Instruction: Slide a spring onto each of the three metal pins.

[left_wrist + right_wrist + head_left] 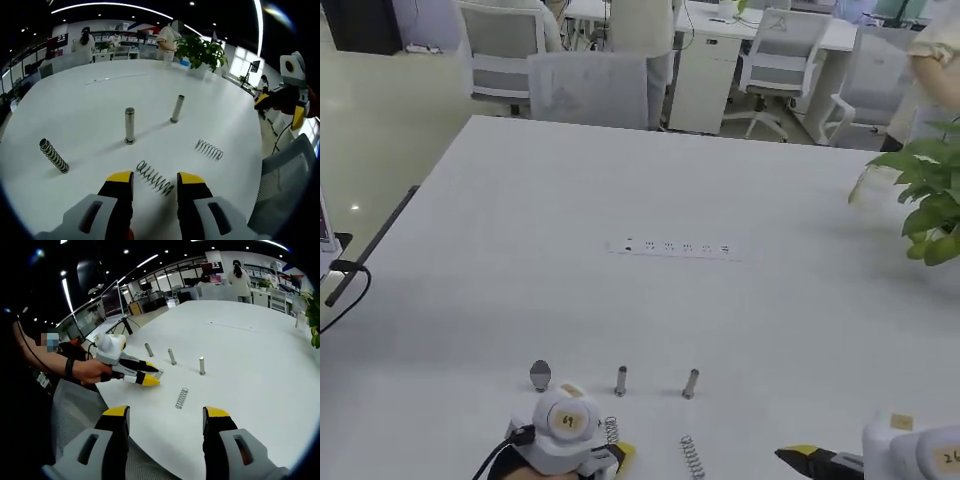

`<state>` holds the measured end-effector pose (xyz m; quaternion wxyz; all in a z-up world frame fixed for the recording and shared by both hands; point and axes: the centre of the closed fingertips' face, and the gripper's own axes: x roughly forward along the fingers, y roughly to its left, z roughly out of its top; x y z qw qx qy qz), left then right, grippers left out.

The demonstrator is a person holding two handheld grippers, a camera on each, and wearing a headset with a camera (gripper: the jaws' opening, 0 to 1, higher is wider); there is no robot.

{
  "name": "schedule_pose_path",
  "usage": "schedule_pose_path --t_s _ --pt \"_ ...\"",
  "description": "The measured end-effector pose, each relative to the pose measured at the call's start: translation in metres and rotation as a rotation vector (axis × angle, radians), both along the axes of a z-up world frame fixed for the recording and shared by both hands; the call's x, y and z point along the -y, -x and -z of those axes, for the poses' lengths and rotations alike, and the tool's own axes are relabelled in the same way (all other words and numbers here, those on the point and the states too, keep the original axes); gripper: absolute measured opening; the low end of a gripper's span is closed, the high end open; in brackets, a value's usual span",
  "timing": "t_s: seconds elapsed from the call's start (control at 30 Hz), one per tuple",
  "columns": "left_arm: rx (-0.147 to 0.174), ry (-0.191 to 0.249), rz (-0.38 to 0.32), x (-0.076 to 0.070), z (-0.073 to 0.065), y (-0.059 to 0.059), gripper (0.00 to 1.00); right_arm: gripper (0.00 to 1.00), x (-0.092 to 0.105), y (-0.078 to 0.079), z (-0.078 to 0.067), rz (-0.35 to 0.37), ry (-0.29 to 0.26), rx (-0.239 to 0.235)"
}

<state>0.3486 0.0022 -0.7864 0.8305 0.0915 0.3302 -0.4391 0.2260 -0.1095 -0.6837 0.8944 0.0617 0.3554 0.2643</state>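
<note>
1. Holding the left gripper partly open and empty, with its tips straddling a loose spring on the table and not touching it.
2. Facing a bare middle pin straight ahead of those tips, a bare far pin ahead-right, and a pin already wearing a spring off to the left.
3. Seeing a second spring right of the tips, with wide open tabletop beyond the pins.
4. Hovering the right gripper wide open over the table's near edge, gripping nothing, with the second spring just ahead.
</note>
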Motion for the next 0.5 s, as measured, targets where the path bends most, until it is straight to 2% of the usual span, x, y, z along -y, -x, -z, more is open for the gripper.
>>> schedule_pose_path --t_s 0.1,0.27,0.5 --pt "0.006 -0.011 0.007 -0.0008 0.0009 -0.0012 0.26 0.57 0.0 -0.0009 -0.001 -0.002 0.001 0.001" --pt "0.046 -0.069 0.043 -0.0037 0.0029 -0.0021 0.21 0.56 -0.0018 -0.0028 -0.0019 -0.006 -0.003 0.002" --pt "0.069 -0.099 0.05 -0.0096 0.0034 -0.006 0.13 0.56 -0.0048 -0.0042 -0.0013 -0.016 -0.004 0.002"
